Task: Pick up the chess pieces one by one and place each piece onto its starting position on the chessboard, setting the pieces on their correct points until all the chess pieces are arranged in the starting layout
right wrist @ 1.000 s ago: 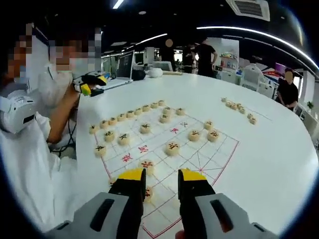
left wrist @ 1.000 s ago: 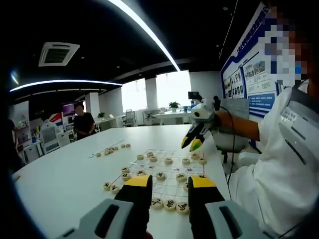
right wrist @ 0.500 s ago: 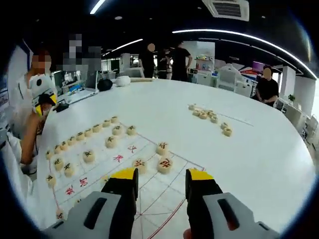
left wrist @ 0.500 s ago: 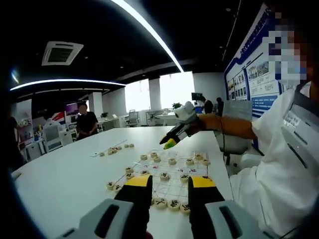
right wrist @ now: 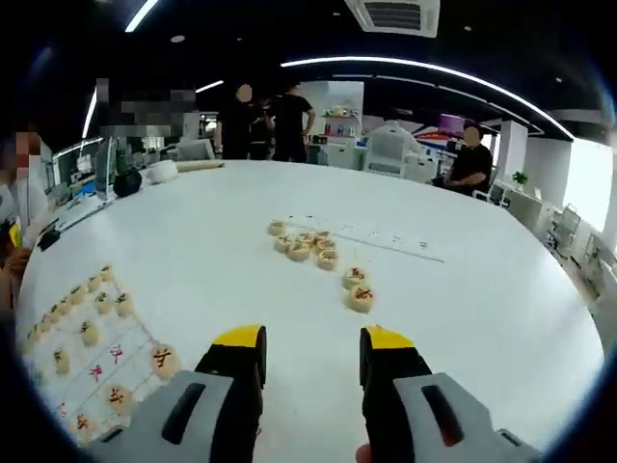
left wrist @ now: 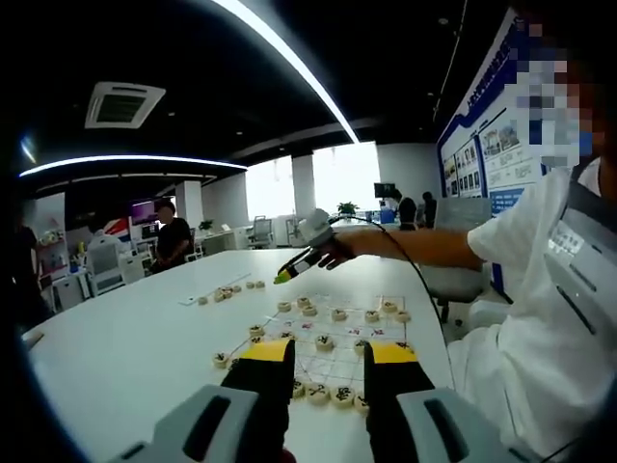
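Observation:
The chessboard (left wrist: 333, 340), a pale sheet with red lines, lies on the white table (left wrist: 125, 338) just beyond my left gripper (left wrist: 331, 352), which is open and holds nothing. Round wooden chess pieces (left wrist: 325, 340) stand on it in rows. My right gripper (left wrist: 289, 275) reaches in from the right, above the board's far left edge. In the right gripper view, my right gripper (right wrist: 312, 338) is open and bare. A cluster of loose pieces (right wrist: 304, 243) lies ahead of it, with two more pieces (right wrist: 359, 289) nearer. The chessboard (right wrist: 135, 333) sits at lower left.
A person in white (left wrist: 540, 318) sits at the table's right side. Loose pieces (left wrist: 227, 292) lie on the table left of the board beside a thin strip (right wrist: 386, 241). People (right wrist: 275, 121) stand and sit beyond the far table edge. Bare tabletop (right wrist: 482, 318) spreads around.
My right gripper has swung off the board toward the loose pieces, still open. The left gripper has barely moved.

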`<state>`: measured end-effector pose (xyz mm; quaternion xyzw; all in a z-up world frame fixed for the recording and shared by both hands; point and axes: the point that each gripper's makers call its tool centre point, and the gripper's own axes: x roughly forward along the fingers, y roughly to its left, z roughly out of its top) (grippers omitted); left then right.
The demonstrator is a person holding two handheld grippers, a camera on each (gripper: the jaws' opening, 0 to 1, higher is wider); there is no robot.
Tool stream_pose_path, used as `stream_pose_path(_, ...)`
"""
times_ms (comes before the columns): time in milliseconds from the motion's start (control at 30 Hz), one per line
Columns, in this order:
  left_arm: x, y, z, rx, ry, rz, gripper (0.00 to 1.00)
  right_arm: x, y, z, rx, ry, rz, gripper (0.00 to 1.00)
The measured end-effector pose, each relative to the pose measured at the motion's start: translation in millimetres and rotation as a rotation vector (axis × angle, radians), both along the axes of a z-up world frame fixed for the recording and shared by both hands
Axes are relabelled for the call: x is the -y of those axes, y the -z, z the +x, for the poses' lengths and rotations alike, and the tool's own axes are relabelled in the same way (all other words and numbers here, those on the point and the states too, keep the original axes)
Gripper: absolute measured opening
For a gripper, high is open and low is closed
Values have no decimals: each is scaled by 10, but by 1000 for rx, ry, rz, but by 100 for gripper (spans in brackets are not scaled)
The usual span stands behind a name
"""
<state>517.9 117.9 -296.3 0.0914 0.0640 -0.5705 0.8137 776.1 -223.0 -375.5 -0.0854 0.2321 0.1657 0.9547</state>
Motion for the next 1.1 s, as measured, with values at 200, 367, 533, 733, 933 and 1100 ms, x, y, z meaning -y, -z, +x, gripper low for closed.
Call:
stream_pose_path(200,-31,-4,10,3,-6,-6,31,219,115,423,30,96,5,37)
stream_pose_path(367,-55,-7,30,4,-14,-10,31,248,207,594,31,142,70,35)
stream_pose_path(533,-70,-17,41,4,-17,-20,31,154,283,651,13,131,100,34)
stream_pose_path(733,-46,-13,41,3,-13,-19,31,146,279,613,17,117,45,20)
stream_pose_path(933,-45,-12,36,3,-14,-18,31,211,246,572,28,102,45,20)
stream_pose_path(1100,-50,-3,45,1,-19,-16,31,180,97,435,55,73,68,20)
